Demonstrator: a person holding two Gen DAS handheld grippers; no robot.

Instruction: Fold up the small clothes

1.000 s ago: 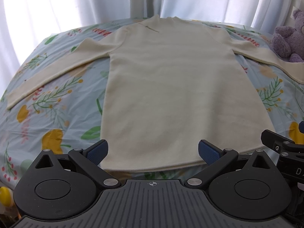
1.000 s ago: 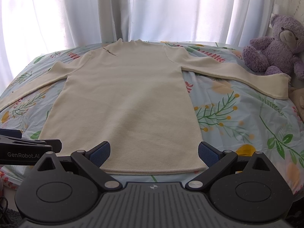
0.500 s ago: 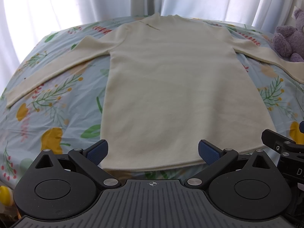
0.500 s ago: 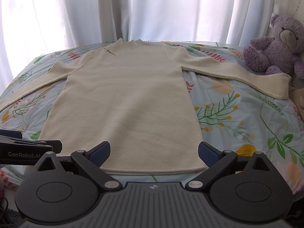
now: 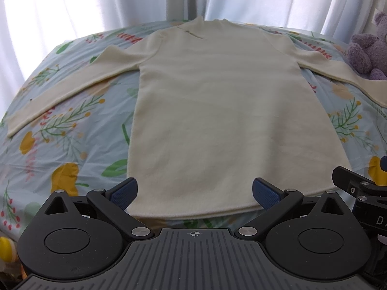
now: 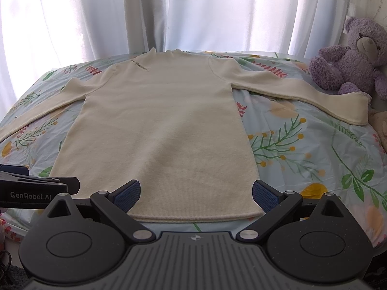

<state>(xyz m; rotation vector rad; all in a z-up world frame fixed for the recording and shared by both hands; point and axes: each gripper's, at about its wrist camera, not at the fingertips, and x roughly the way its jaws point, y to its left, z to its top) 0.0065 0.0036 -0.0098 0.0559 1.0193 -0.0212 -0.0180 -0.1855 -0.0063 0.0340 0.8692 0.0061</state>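
Observation:
A cream long-sleeved top [image 5: 217,111] [image 6: 164,125] lies flat on the floral bedsheet, collar toward the curtains and both sleeves spread out sideways. Its hem runs along the near edge of the bed. My left gripper [image 5: 194,192] hovers open just in front of the hem, blue pads wide apart with nothing between them. My right gripper [image 6: 196,193] is open too, held over the hem's right half. The left sleeve cuff [image 5: 14,125] reaches the bed's left edge. The right sleeve cuff [image 6: 355,108] ends beside the teddy bear.
A purple teddy bear [image 6: 350,55] sits at the right rear of the bed. White curtains [image 6: 193,12] hang behind. The floral sheet [image 6: 302,149] shows on both sides of the top. The other gripper's black body [image 6: 31,188] shows at the left edge of the right wrist view.
The left wrist view has tilted slightly, so the top sits a little lower in frame. The right gripper and the top have not moved.

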